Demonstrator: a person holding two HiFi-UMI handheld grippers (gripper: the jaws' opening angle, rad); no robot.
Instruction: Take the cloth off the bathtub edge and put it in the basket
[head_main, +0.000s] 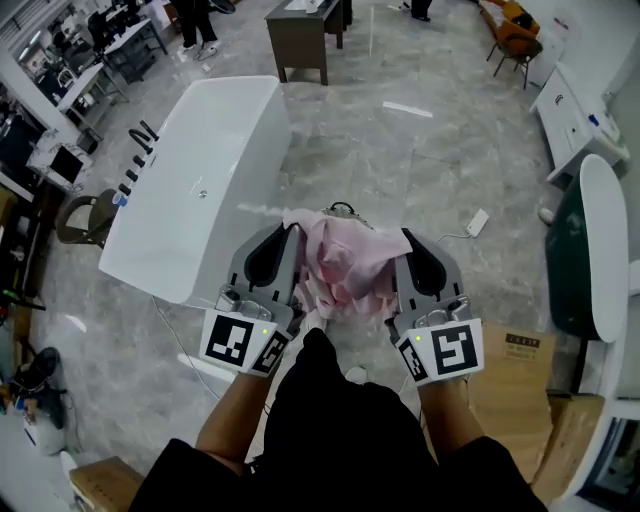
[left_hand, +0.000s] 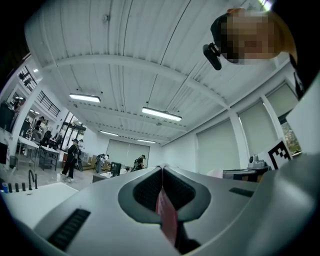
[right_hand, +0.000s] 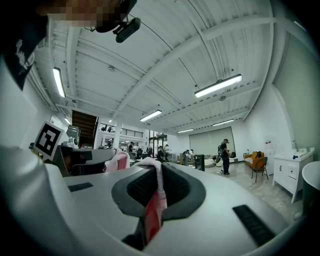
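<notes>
The left claw (head_main: 291, 236) and the right claw (head_main: 406, 240) are each clamped on one side of the cloth (head_main: 345, 262). It hangs bunched between them, clear of the bathtub (head_main: 200, 170), probably for carrying.

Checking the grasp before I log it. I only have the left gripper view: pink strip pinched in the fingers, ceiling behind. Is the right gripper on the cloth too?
Observer: Yes. The right gripper view shows the right gripper shut on a strip of the cloth.
Operator: Cloth off the tub?
Observer: Head view: it hangs bunched between the left gripper and the right one, and looks clear of the bathtub, which stands to their left.
Operator: Basket in sight?
Observer: I can't make one out. Head view shows marbled floor and a cardboard box beside the right gripper.
</notes>
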